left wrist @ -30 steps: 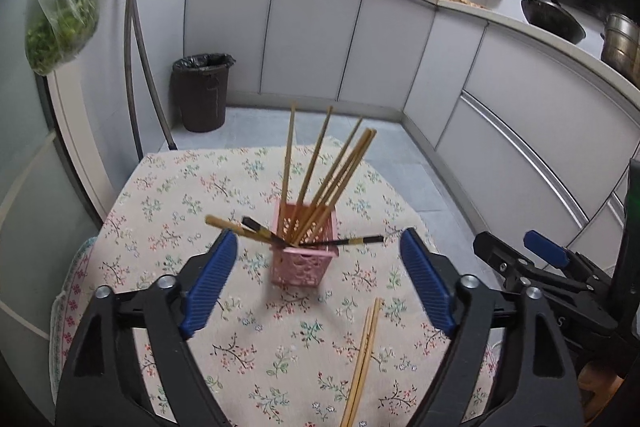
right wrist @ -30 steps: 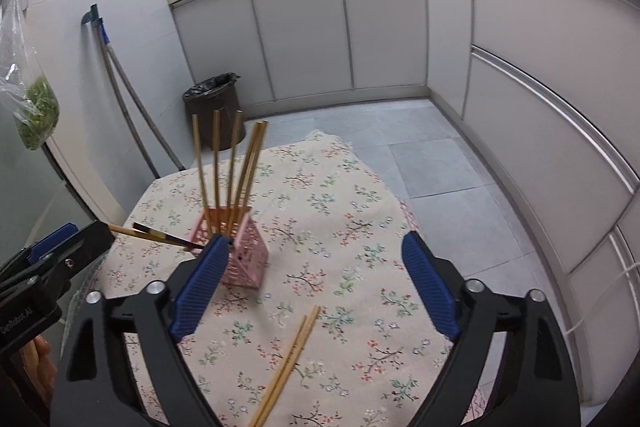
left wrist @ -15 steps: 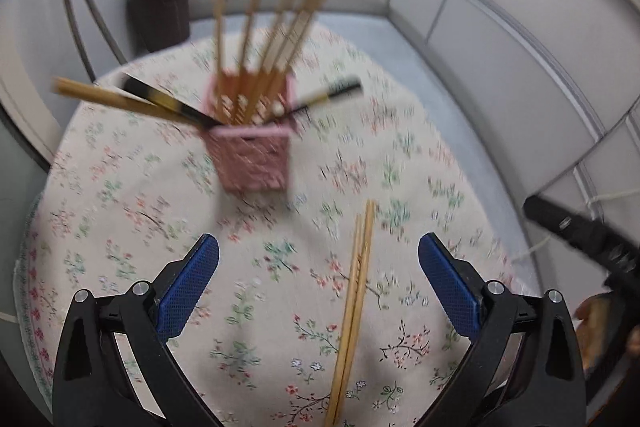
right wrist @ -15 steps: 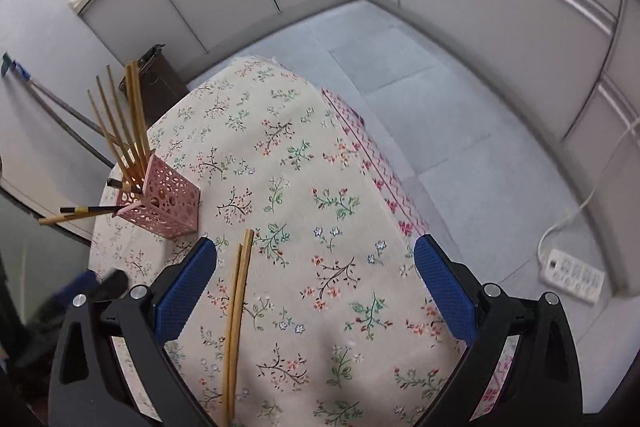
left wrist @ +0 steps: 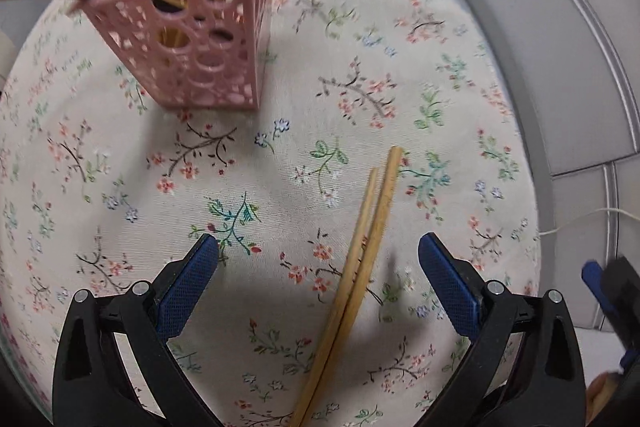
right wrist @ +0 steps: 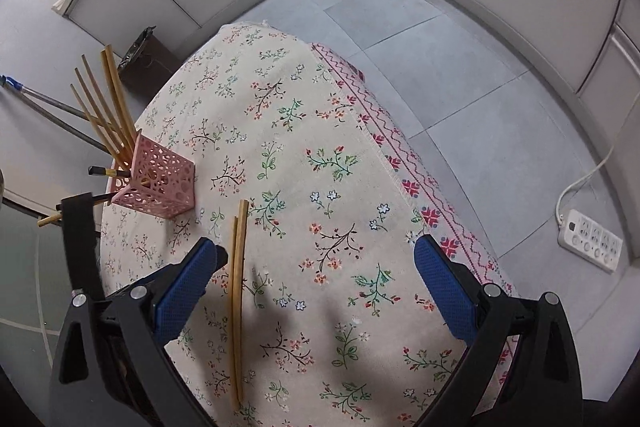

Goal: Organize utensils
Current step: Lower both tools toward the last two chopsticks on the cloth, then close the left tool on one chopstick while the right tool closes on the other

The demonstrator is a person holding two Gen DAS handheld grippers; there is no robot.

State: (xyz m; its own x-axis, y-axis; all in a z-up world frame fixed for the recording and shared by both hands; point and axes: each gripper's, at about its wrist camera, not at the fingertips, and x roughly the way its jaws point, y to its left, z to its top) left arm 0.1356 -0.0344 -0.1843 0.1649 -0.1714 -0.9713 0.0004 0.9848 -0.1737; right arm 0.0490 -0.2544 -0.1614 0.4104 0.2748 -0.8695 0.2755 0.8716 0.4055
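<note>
Floral cloth [right wrist: 304,131] with a red zigzag border covers the table, which stands on a grey tiled floor [right wrist: 460,67] by pale cabinets; no writing is readable anywhere. Two loose wooden chopsticks [left wrist: 360,259] lie together on the cloth near a pink perforated holder [left wrist: 192,43] full of chopsticks. The left gripper [left wrist: 318,269] straddles the pair, jaws wide and empty; the right gripper [right wrist: 316,269], equally spread, grasps nothing.

Both wrist views look steeply down, sharing loose chopsticks [left wrist: 362,267] and tablecloth [right wrist: 320,131]
</note>
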